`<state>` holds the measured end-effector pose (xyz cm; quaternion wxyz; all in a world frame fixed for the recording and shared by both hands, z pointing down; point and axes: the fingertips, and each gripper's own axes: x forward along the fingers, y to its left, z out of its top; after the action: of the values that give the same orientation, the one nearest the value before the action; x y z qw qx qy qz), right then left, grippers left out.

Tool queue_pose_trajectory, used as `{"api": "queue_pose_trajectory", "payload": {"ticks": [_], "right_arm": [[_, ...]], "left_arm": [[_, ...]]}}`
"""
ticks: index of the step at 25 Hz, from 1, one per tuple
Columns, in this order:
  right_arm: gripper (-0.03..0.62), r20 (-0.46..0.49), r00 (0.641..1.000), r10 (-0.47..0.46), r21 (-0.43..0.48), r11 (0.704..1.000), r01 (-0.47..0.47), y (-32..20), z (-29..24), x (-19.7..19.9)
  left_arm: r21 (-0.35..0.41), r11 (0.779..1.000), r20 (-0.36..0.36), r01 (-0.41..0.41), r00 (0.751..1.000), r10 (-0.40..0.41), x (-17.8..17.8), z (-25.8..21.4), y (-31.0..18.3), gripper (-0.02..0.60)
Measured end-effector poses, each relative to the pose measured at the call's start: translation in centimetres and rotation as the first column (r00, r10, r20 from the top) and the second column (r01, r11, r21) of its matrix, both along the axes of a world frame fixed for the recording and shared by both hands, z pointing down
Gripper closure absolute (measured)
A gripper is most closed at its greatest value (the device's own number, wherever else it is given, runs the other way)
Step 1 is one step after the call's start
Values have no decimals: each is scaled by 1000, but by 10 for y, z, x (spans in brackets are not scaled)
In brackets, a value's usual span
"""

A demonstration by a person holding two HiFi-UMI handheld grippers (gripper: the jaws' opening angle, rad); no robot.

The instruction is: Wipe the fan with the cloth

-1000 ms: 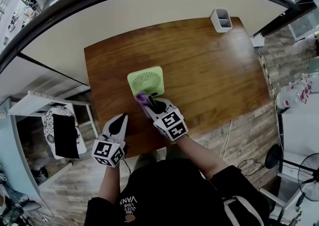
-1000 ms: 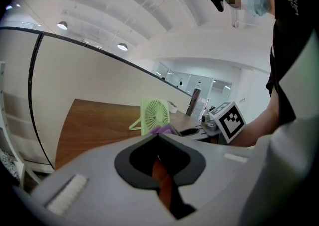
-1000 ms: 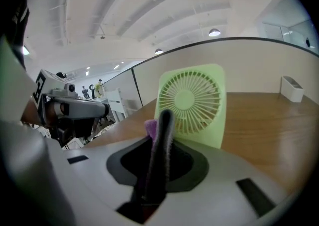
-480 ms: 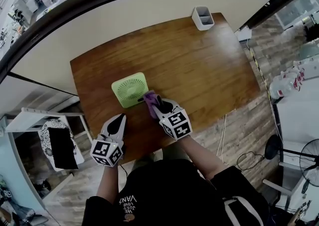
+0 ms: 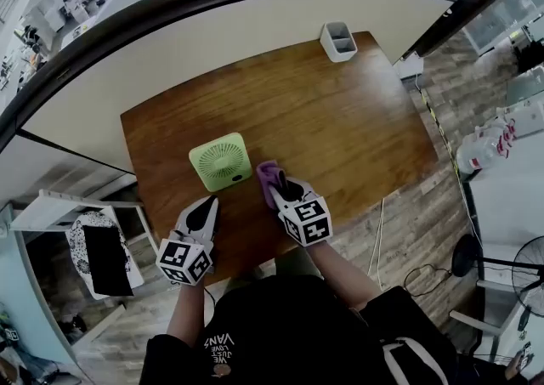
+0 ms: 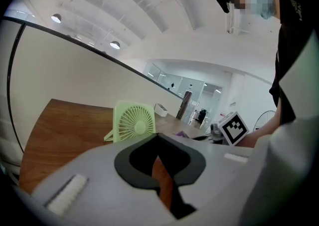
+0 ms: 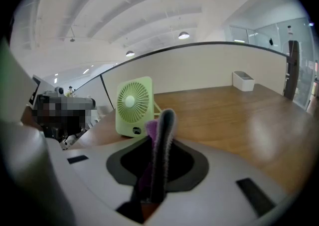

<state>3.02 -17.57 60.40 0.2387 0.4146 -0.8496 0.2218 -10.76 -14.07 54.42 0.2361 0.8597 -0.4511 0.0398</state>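
Cloth [image 5: 269, 179] drawn off fan [image 5: 220, 161], pinched in right claw [image 7: 158, 122], partly hidden

One fan [image 5: 220, 161], one cloth [image 5: 269, 178], one box [image 5: 338, 42]

- Left claw [image 5: 207, 202]: pale grey shell with black, pointed jaw faces. In the left gripper view a dark grey collar [image 6: 125, 162] rings the jaw slot, and a ribbed white patch [image 6: 66, 195] sits on the shell.
- Right claw [image 5: 286, 193]: same grey shell, with small black rectangular marks [image 7: 253, 195] on top.
- Marker cube [image 5: 184, 260] behind each claw: white faces with bold black square patterns.
- Black top [image 5: 289, 332]. Its black sleeves [image 5: 384, 302] end above the forearms.
- Pale and orange lettering [image 5: 219, 346] at the back of the neck.
- White-edged stripe [image 5: 399, 365] on the right shoulder.
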Motion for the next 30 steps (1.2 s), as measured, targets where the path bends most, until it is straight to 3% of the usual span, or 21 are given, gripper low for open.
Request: {"api": "queue_pose_trajectory", "payload": {"ticks": [8,17,30], "right_arm": [[510,126,990,67,85,993,-78,25,-59,4],[510,233,971,58,211,971,-109,54,-129,-2],[510,223,970,-100,254,966,41,59,-167,25]], "left_arm": [[31,999,2,-20,1000,20,-4,-22,18,571],[59,997,12,-41,999,40,-10,-45,50,571],[96,991,29,95,995,-99,-5,-84,57,571]]}}
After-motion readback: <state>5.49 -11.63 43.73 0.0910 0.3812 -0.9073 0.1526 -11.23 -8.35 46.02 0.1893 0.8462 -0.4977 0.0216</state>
